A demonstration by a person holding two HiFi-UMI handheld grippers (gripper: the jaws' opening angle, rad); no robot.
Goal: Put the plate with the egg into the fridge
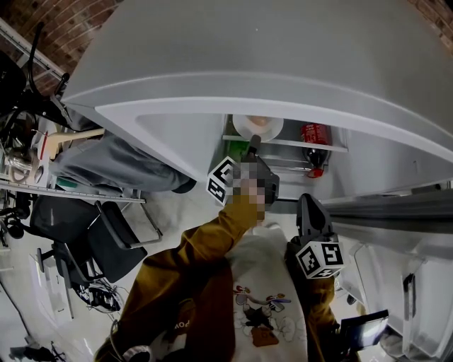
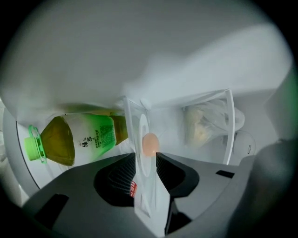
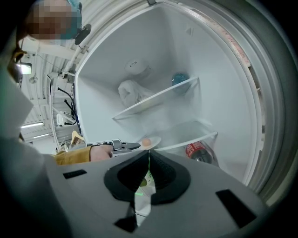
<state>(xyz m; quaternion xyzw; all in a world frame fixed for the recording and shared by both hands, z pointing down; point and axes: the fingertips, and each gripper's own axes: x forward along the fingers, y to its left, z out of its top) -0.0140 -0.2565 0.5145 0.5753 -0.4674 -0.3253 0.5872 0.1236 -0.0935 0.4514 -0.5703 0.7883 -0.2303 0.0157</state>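
Left gripper (image 2: 148,160), jaws slack around the plate (image 2: 145,124) rim (egg (image 2: 150,144) aboard), had it on the fridge shelf (image 3: 186,134) ahead; withdrawal seemingly remained.

A red brick wall (image 1: 78,18) rises at upper left. A black office chair (image 1: 106,247) stands on the pale floor (image 1: 177,212) beside a cluttered metal rack (image 1: 28,180); cables (image 1: 99,297) trail nearby.
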